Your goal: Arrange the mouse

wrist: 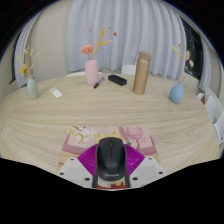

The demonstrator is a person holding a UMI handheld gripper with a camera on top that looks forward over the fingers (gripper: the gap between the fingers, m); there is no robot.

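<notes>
While only one view is on hand, looking forward along the claw [110, 163], it shows the main thing clearly: a black computer mouse [111, 156] sits between the two fingers, its length running along them. The magenta pads [90, 158] press against its left and right flanks, so the claw is pinching the mouse; whether the mouse is lifted or resting on the surface cannot be told.

Just ahead of the claw, a pale wooden surface [110, 108] stretches away. Beneath and beside the fingers lies something flat with a printed pattern [76, 138], perhaps a mat, partly hidden.

Well beyond the claw, along the far edge, stand a pink vase [92, 71] with flowers, a small dark object [117, 79], a tall tan cylinder [141, 73], a blue vase [177, 92] further right, and a pale green vase [32, 87] off to the left. Curtains [125, 30] hang behind.

By my judgement, the mouse is light, rigid and smooth, with a curved plastic shell that could slip. Its narrower side walls, near the middle, offer the safest hold, which is where the pads sit now.
</notes>
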